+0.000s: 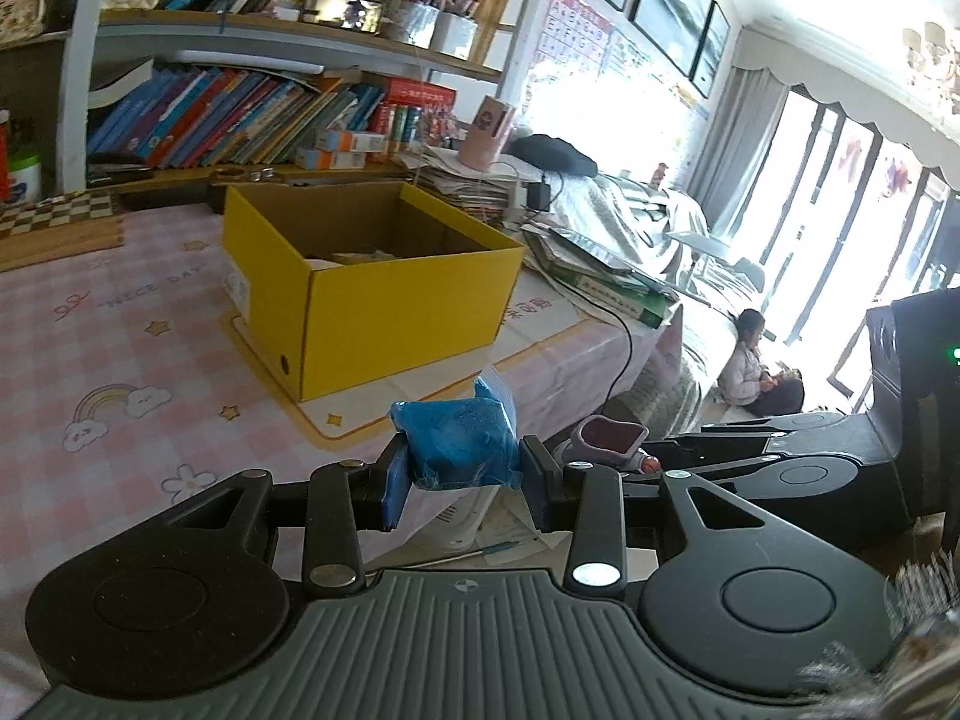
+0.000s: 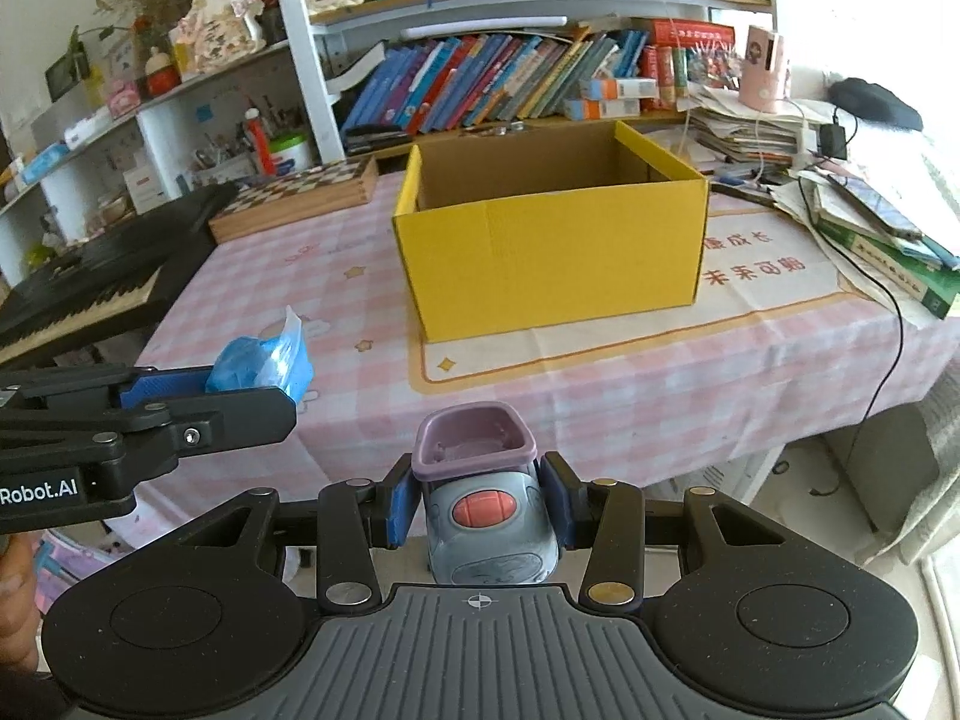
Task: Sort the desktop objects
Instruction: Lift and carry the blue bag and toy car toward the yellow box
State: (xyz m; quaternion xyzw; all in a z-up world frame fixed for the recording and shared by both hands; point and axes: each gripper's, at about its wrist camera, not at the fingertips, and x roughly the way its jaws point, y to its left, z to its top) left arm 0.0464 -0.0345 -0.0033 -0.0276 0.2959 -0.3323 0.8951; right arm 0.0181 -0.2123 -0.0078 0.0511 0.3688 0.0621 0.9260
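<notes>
The open yellow cardboard box [image 2: 549, 240] stands on the pink checked tablecloth [image 2: 252, 300] ahead of me, its flaps off and its brown inside showing. From my left camera I make out pale crumpled papers [image 1: 354, 257] lying at its bottom; what else it holds I cannot tell. From my right camera only its bare inner walls show.

My left gripper [image 1: 465, 474] is clamped on a blue crinkled plastic packet [image 1: 459, 444], both blue pads pressed against its sides, held in the air near the table's front edge. My right gripper [image 2: 480, 507] is clamped on a grey toy with a mauve square cup-like top and a coral oval button [image 2: 486, 501], pads tight against its flanks. Both things are outside the box, on the near side of it, with open cloth between.

Beside the box on the right lies a slumped heap of papers and a green book [image 2: 900, 264], with a black cable [image 2: 888, 354] trailing over the table edge. Behind it sits a wooden chessboard [image 2: 300, 195], a shelf of leaning coloured books [image 2: 498, 81] and a pink cylindrical holder [image 2: 765, 69]. A black keyboard with white keys [image 2: 78, 288] lies off to the left. In the left view a person [image 1: 753, 366] sits on the floor by the bright windows.
</notes>
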